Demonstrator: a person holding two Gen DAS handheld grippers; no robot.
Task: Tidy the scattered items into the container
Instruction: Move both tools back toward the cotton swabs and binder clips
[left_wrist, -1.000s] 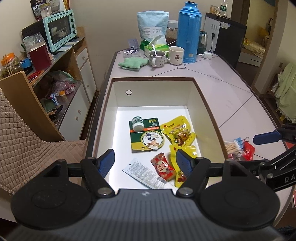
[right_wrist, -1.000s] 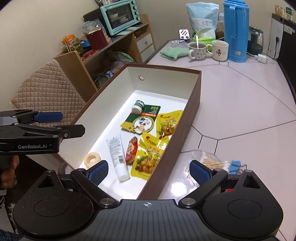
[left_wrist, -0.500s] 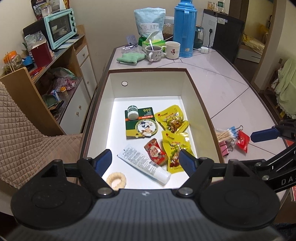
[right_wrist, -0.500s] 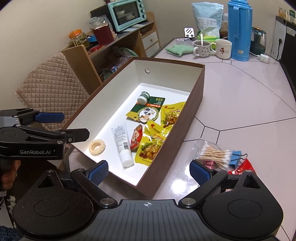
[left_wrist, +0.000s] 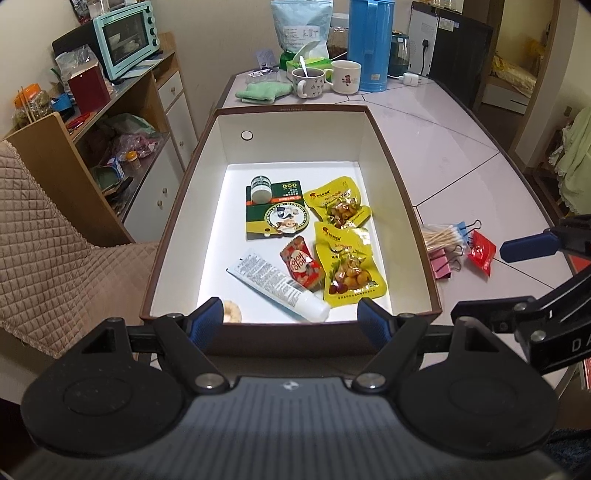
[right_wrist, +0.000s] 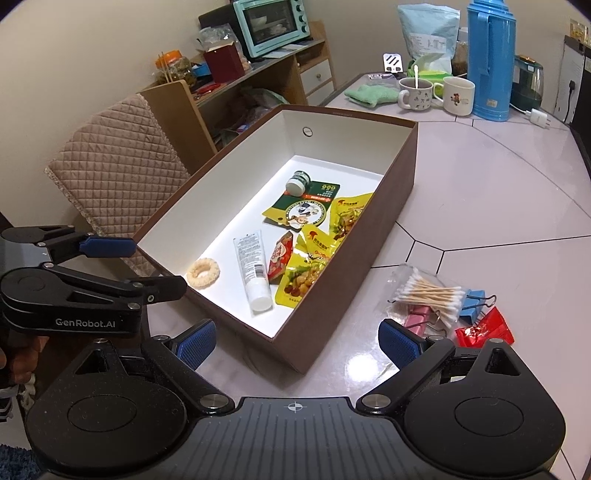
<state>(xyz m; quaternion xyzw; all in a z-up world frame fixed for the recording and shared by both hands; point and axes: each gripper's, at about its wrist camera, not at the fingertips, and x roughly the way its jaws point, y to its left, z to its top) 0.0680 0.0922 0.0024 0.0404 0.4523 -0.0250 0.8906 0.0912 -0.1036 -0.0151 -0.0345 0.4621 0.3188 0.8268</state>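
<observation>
A brown box (left_wrist: 402, 206) with a white inside stands on the table; it also shows in the right wrist view (right_wrist: 399, 184). It holds a white tube (left_wrist: 277, 284), two yellow snack packs (left_wrist: 349, 271), a red sachet (left_wrist: 301, 262), a green card (left_wrist: 275, 216), a small jar (left_wrist: 260, 184) and a ring biscuit (right_wrist: 203, 271). Right of the box lie a bag of cotton swabs (right_wrist: 428, 291), pink clips (right_wrist: 421, 317), a blue clip (right_wrist: 472, 301) and a red packet (right_wrist: 484, 328). My left gripper (left_wrist: 291, 323) is open and empty at the box's near edge. My right gripper (right_wrist: 295, 339) is open and empty, near the box's front corner.
Two mugs (left_wrist: 345, 75), a blue thermos (left_wrist: 369, 44), a green cloth (left_wrist: 264, 92) and a tissue box stand at the table's far end. A quilted chair (left_wrist: 55, 236) and a shelf with a mint oven (left_wrist: 125, 37) are to the left.
Both grippers have pulled back and up from the box, so the whole box and the loose items beside it have come into view. Both stay open and empty.
</observation>
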